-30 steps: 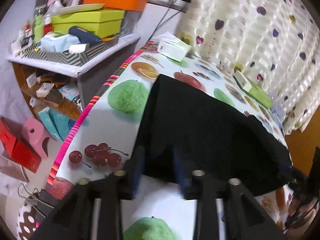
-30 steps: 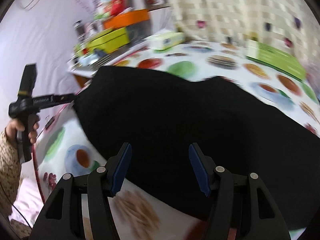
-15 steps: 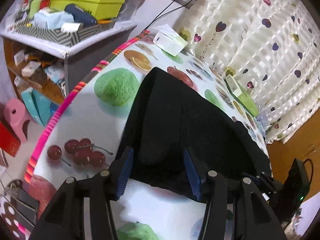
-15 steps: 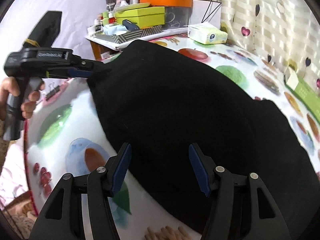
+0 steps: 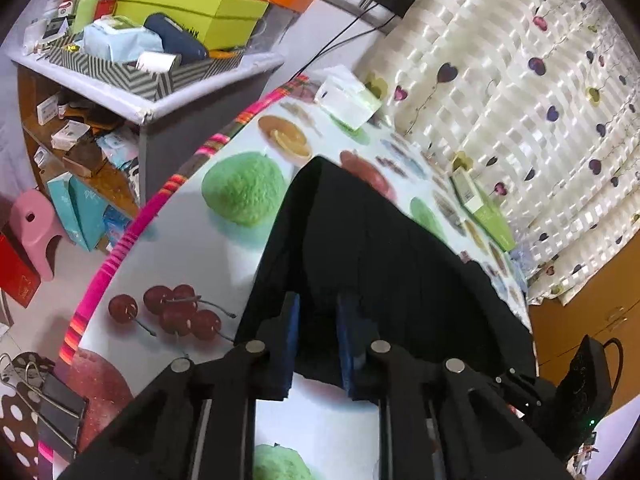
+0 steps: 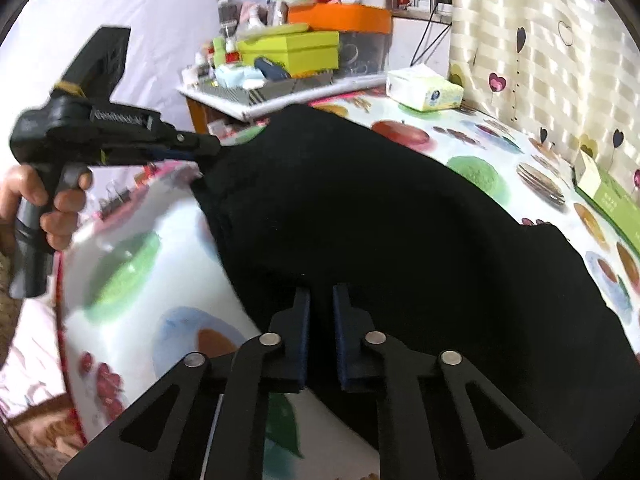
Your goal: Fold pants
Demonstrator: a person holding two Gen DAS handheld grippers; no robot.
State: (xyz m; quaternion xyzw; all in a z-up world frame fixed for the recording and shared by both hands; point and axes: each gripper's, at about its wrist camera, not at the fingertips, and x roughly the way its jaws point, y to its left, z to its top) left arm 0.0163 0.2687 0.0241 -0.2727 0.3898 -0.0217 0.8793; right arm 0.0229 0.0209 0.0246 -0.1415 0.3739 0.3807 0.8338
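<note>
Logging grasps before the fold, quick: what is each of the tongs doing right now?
Left tongs: closed on the near edge of the black pants.
Right tongs: closed on the pants too.

- Left wrist view looks forward and steeply down along its own tongs [image 5: 316,340], close over the near table [image 5: 192,248] edge, facing the curtain
- Right wrist view sits low along its tongs [image 6: 321,332], looking across the table [image 6: 132,320] toward the cluttered shelf [image 6: 280,92]
- Both share the black pants [image 5: 380,264], shelf and tissue pack [image 6: 424,90]
</note>
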